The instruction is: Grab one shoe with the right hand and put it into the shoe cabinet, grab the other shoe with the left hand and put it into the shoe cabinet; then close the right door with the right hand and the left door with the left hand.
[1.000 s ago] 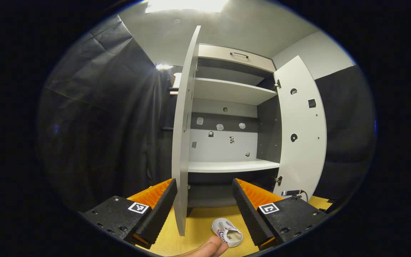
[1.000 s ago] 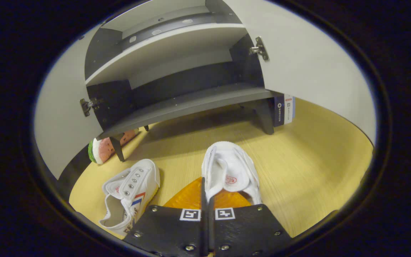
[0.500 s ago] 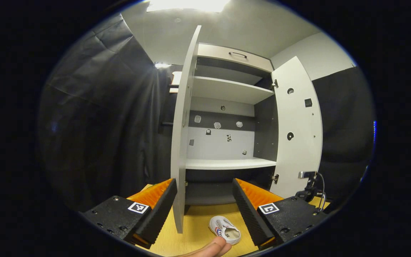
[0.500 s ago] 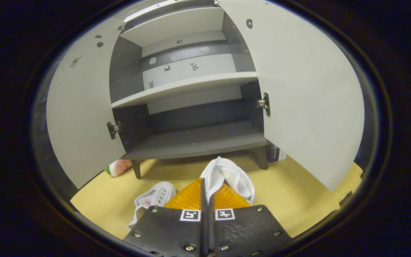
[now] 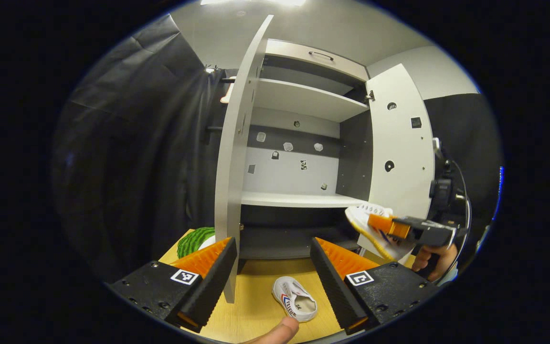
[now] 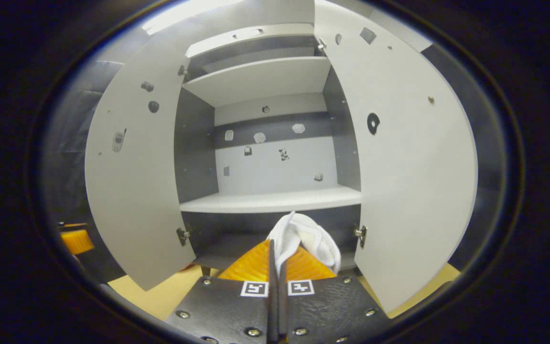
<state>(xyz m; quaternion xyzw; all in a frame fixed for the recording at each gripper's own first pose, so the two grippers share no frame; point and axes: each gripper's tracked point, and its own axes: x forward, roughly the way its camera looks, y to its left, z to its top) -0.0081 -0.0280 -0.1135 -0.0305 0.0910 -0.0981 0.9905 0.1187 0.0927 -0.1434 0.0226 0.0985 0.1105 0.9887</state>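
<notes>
Looking along my left gripper (image 5: 271,267) in the left gripper view, I see its fingers spread wide apart with nothing between them. It hangs over the wooden floor (image 5: 256,310), and the second shoe (image 5: 294,299) lies there on its side, below the gap between the fingers and in front of the shoe cabinet (image 5: 299,143). The left door (image 5: 231,162) stands open, edge-on to me, and the right door (image 5: 399,162) is swung wide too. At the right, my right gripper (image 5: 385,225) is clamped on the first shoe (image 5: 368,224), held up in the air just in front of the right door, about level with the middle shelf (image 5: 299,199). My hand (image 5: 435,255) shows under it. A green watermelon-patterned thing (image 5: 195,240) sits on the floor left of the left door.

In the right gripper view, my right gripper (image 6: 275,253) has its fingers pressed together on the edge of the first shoe (image 6: 306,236), which sticks up ahead of them. It points at the open shoe cabinet (image 6: 265,143), with the shoe in front of the dark lower compartment (image 6: 237,239), below the middle shelf (image 6: 265,200). Both the left door (image 6: 134,167) and the right door (image 6: 408,167) are open.
</notes>
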